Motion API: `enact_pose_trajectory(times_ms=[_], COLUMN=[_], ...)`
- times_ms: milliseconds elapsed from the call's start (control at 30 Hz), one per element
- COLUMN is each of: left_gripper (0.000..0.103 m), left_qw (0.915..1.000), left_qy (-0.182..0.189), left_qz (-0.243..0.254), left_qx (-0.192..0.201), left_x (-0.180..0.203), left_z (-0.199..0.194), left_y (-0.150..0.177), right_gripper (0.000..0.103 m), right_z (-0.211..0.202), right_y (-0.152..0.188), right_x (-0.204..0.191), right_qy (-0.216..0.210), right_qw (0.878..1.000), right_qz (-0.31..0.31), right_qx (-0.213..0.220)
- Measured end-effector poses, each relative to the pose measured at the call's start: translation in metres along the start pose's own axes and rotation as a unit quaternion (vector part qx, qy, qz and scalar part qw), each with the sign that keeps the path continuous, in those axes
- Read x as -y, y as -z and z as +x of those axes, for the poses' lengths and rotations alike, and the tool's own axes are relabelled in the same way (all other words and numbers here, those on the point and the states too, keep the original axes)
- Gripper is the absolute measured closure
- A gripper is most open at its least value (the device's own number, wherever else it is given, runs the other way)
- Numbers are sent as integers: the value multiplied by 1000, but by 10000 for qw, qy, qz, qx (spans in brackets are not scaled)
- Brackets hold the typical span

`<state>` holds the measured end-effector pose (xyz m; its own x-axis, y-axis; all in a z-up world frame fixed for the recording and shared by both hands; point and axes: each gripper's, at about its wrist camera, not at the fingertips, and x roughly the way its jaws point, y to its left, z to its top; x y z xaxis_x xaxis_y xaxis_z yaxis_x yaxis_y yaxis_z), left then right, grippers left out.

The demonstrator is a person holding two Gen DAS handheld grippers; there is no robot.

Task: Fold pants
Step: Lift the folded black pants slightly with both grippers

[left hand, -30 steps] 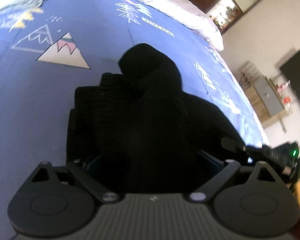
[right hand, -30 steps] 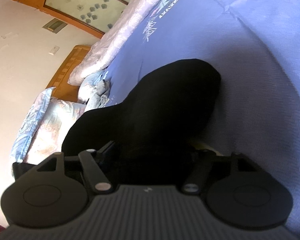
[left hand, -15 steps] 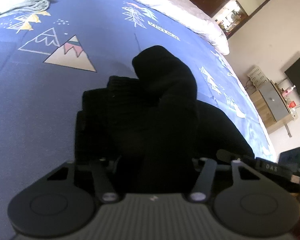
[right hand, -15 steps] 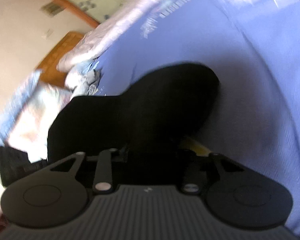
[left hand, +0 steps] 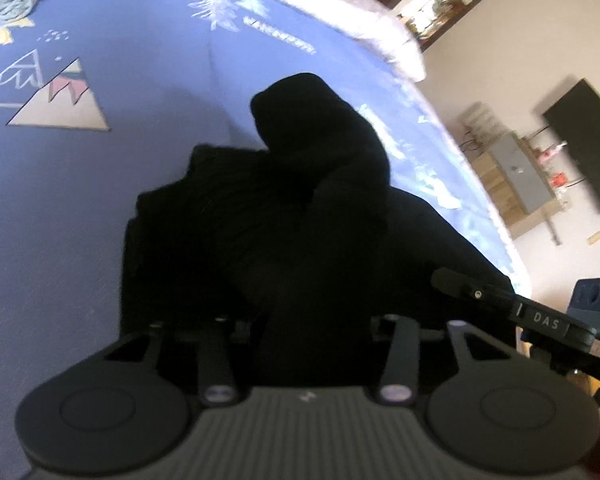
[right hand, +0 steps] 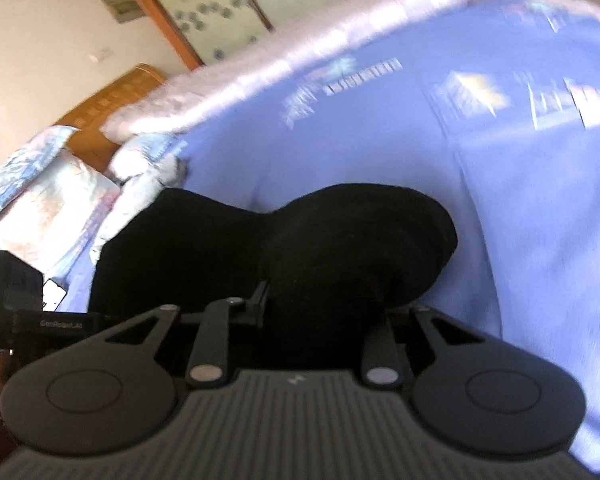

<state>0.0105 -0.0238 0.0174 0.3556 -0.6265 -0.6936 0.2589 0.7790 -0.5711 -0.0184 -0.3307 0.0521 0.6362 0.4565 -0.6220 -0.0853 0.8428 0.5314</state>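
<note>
Left wrist view: the left gripper (left hand: 312, 320) is closed on a bunched ridge of the black pants (left hand: 260, 216), the fabric rising between the two fingers and hiding their tips. The pants lie in a partly folded heap on the blue bedspread (left hand: 100, 208), spreading from the view's centre toward 12 o'clock, where a rounded hump stands highest. A mountain print (left hand: 58, 108) lies at 10 o'clock; a grey cabinet (left hand: 520, 176) stands against the wall at 3 o'clock. The other tool's black body crosses at 4 o'clock.

Right wrist view (blurred by motion): the right gripper (right hand: 320, 316) likewise pinches a thick fold of the pants (right hand: 340, 232), its jaws drawn in against the cloth. The garment bulges toward 1 o'clock over the bedspread (right hand: 520, 200). Pillows (right hand: 52, 196) lie at 9 o'clock, before a wooden headboard (right hand: 112, 100) at 10 o'clock.
</note>
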Motion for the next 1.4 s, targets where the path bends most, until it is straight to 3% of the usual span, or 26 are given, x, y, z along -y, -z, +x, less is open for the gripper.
enact_pose_trajectory(times_ms=[133, 167, 200, 267, 500, 567, 600, 633, 667, 700, 967, 1100, 1400], left_gripper=[43, 39, 27, 25, 16, 20, 34, 49, 54, 62, 68, 72, 75], left_qw=[9999, 9999, 9999, 9999, 9995, 9997, 9997, 9997, 9998, 9999, 10000, 9999, 9980], left_qy=[102, 95, 34, 67, -158, 11, 143, 172, 111, 53, 3, -28, 241], left_qz=[-119, -124, -121, -102, 258, 217, 131, 19, -42, -58, -28, 145, 88], left_qx=[-25, -29, -34, -82, -133, -142, -176, -178, -143, -132, -85, 46, 585], left_x=[-6, -7, -7, -6, 17, 17, 16, 14, 13, 11, 9, 14, 22], left_z=[-7, -9, -10, -7, 8, 7, 8, 8, 9, 10, 10, 0, -38], left_y=[-1, -2, -3, -3, -1, -1, -2, -2, -3, -3, -2, -1, -32], right_gripper=[62, 52, 40, 30, 30, 30, 33, 39, 62, 64, 69, 74, 74], right_z=[4, 6, 7, 4, -2, -1, -1, 0, 1, 4, 1, -6, -22], right_y=[3, 2, 1, 3, 11, 10, 11, 12, 13, 15, 15, 10, -28], right_x=[15, 19, 24, 32, 38, 37, 36, 34, 35, 33, 25, 6, -17], right_qy=[-94, -126, -159, -198, -478, -517, -562, -612, -658, -646, -494, -364, -769], right_qw=[9989, 9978, 9960, 9927, 9870, 9872, 9871, 9869, 9864, 9858, 9904, 9960, 9965], right_qz=[427, 612, 823, 1144, 1470, 1440, 1424, 1405, 1392, 1387, 1148, 674, 315], right_qx=[-176, -237, -297, -337, -433, -461, -475, -509, -580, -690, -597, -464, -49])
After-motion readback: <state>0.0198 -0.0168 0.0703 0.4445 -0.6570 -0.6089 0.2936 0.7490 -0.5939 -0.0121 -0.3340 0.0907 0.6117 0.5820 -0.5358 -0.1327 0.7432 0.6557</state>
